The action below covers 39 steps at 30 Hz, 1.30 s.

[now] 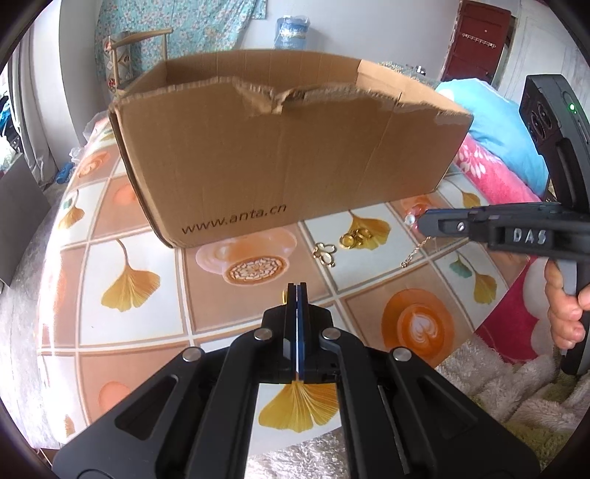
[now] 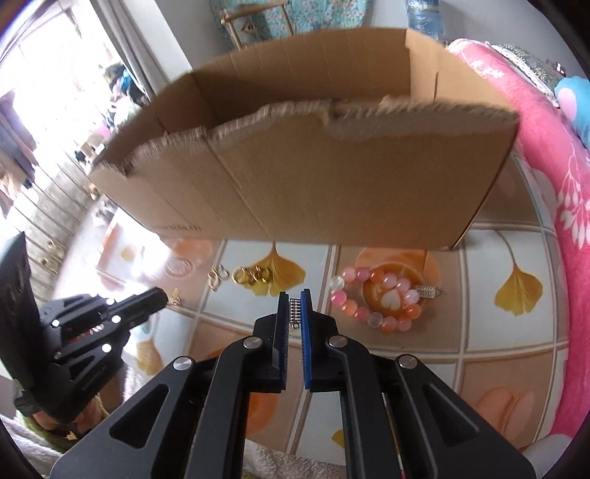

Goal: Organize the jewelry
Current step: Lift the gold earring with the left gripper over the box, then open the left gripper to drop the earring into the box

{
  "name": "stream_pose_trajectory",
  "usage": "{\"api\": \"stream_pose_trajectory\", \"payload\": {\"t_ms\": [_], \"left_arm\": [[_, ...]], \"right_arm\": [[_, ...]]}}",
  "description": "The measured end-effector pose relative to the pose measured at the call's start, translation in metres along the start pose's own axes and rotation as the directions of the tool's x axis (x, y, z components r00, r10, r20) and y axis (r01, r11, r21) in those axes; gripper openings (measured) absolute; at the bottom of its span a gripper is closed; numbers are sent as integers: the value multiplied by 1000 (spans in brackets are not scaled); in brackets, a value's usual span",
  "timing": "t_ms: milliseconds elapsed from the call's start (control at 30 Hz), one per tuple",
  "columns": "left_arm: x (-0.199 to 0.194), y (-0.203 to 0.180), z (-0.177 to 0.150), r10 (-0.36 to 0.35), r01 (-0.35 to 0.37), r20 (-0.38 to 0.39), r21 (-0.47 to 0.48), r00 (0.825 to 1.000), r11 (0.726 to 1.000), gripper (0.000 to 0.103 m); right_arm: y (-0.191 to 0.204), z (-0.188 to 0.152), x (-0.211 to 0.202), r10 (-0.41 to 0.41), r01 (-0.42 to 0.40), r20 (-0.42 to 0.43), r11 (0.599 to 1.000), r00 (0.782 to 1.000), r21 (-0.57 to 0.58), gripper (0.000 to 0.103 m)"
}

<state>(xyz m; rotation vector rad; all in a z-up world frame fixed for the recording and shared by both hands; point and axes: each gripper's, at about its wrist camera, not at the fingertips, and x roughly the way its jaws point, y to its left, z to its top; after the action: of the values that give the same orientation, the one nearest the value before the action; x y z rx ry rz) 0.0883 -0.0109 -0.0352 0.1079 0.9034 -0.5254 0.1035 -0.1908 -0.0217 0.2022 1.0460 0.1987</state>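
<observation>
Between the blue pads of the right hand-held gripper (image 2: 295, 313), pinched: small rhinestone piece (image 2: 294, 312), long axis along the fingers; cardboard box (image 2: 313, 177) directly ahead, nearer this hand; left hand-held gripper (image 1: 297, 294) pressed together, empty.

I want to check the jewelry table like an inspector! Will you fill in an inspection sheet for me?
Surface: tablecloth printed with ginkgo leaves and coffee cups.
Job's things: torn-rimmed cardboard box open on top; pink bead bracelet beside the box; gold rings and gold earrings in front of it; thin chain hanging below the right gripper.
Clutter: nothing seen on the table.
Grippers: left gripper shut, empty; right gripper shut on a small rhinestone piece.
Cables: nothing seen.
Surroundings: pink blanket, blue floral fabric, red door.
</observation>
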Motion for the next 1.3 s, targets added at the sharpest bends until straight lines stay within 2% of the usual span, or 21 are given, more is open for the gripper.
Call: {"api": "stream_pose_trajectory", "payload": {"t_ms": [233,433,500,633,767,867,967,1033,1100,1167,1267,1300], "left_arm": [[-29,-5,10,11,-12,61,15,998,1000,0],[-73,-9,38,-23,17,170,36,985,999,0],[-86,-7,52,-47,38,201,45,978,998,0],[-112,-6,92,-75,53,289,84,954,995,0],[-111,-2,131,-75,37,312,126,947,991,0],[-92,8,154,-81,55,255,108,963,993,0],[-53,22,176,-75,65,144,73,987,995,0],[-29,31,186,-84,81,73,44,994,996,0],[0,38,192,-102,103,-16,17,995,995,0],[24,43,198,-91,92,-87,3,992,996,0],[62,50,205,-52,53,-210,-2,976,999,0],[69,50,205,-41,42,-229,2,973,999,0]], "right_arm": [[-4,7,-31,87,-89,92,996,992,14,6],[12,26,-70,143,-138,176,990,974,-42,6],[19,33,-82,155,-140,209,986,966,-86,6],[32,59,-107,213,-164,276,968,937,-190,6],[37,93,-114,276,-205,287,945,917,-253,6],[37,121,-106,291,-218,254,935,923,-279,6],[32,148,-80,304,-255,167,930,938,-263,6],[28,164,-55,274,-243,96,936,957,-253,6],[24,175,-29,253,-241,18,940,967,-243,6],[19,186,-1,223,-232,-66,950,973,-210,6],[12,196,33,189,-218,-165,958,968,-184,6],[11,199,41,177,-211,-187,960,966,-184,6]]}}
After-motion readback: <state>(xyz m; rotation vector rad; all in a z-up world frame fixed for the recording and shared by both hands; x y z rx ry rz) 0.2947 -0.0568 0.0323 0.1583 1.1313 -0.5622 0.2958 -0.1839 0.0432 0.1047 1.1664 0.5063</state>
